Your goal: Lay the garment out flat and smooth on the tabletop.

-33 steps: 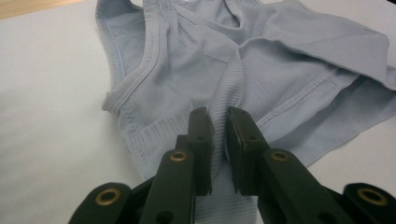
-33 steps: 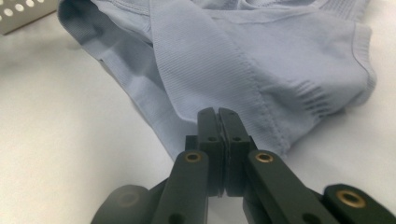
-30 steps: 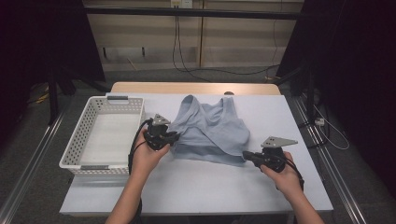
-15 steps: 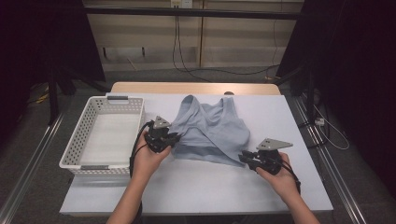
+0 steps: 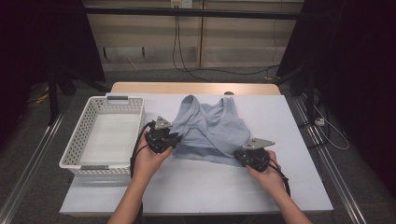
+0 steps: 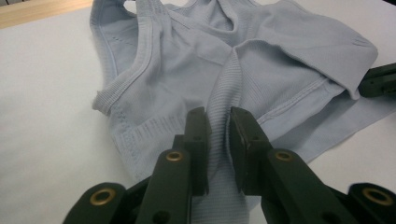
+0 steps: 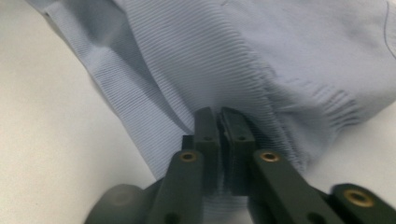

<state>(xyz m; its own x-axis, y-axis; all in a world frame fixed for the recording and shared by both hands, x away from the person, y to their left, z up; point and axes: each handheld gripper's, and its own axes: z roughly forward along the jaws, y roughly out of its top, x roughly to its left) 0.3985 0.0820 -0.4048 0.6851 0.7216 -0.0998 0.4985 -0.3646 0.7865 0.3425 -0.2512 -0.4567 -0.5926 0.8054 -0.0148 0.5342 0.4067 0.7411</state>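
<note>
Pale blue ribbed top (image 5: pixel 210 130) lies on the white table (image 5: pixel 196 186); left gripper (image 6: pixel 218 130) and right gripper (image 7: pixel 218 122) each pinch its hem

Even overhead light, dark surroundings, soft shadows, slightly blurred close foregrounds.

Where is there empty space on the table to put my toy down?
Bare table lies in front of the blue top, between the person's arms. Another bare strip runs right of the top to the table edge. The white basket holds nothing. The middle is crowded: both tools, left and right, grip the top.
</note>
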